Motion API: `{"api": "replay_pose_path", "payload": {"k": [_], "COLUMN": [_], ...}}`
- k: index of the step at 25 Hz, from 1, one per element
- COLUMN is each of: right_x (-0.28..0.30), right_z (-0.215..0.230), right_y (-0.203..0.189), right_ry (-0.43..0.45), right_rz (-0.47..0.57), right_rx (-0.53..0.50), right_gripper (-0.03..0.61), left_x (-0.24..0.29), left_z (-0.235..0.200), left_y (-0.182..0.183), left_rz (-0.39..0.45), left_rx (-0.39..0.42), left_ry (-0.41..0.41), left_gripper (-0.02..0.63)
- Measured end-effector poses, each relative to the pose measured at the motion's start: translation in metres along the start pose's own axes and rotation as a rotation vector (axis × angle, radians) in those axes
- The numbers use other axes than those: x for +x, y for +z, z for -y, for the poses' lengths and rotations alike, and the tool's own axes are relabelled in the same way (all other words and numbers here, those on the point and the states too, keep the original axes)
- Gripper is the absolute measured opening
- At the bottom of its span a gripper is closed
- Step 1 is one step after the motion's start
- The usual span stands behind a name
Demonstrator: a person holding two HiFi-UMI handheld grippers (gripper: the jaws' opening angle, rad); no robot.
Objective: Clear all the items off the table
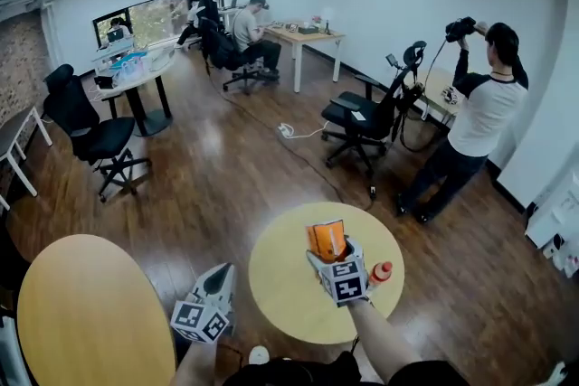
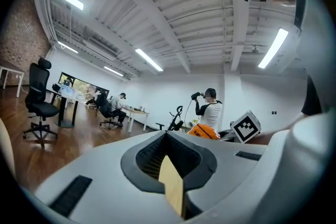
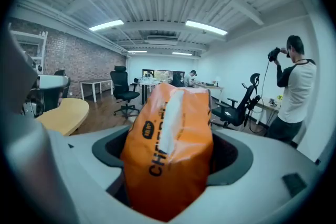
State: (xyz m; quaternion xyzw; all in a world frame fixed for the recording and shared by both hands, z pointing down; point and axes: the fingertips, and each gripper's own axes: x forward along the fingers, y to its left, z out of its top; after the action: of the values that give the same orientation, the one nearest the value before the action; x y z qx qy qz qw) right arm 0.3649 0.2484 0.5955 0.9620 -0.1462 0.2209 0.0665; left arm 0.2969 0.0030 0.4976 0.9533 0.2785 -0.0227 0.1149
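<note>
A large round table (image 1: 90,321) lies left of the left gripper (image 1: 220,277). A smaller round table (image 1: 276,285) sits under the right gripper (image 1: 327,249), whose jaws are clamped on an upright orange packet (image 3: 169,144) held above the tabletop. The left gripper's jaws seem closed and empty, with a thin tan sliver between them that I cannot identify. A small red-capped bottle (image 1: 381,272) stands just right of the right gripper.

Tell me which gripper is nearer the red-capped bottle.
Right. The right gripper, holding the orange bag, is beside the bottle; the left gripper is off the table's left edge.
</note>
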Motion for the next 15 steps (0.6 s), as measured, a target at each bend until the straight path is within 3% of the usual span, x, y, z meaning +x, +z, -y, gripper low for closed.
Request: {"api": "replay_pose_path", "payload": {"k": [8,15], "right_x": [0.016,0.044], "right_z": [0.017,-0.004], "right_y": [-0.036,-0.106], "right_ry": [-0.056,-0.043], "right_rz": [-0.103,-0.258], "right_rx": [0.063,0.122], "right_gripper": [0.439,0.442], "left_x": [0.05,0.046], "left_z": [-0.014,-0.031], "left_y": [-0.023,-0.066], "left_rz": [-0.052,-0.177], "left_rx": [-0.044,-0.096], "left_ry": [-0.084,-0.091], "left_gripper": [-0.009,-0.009]}}
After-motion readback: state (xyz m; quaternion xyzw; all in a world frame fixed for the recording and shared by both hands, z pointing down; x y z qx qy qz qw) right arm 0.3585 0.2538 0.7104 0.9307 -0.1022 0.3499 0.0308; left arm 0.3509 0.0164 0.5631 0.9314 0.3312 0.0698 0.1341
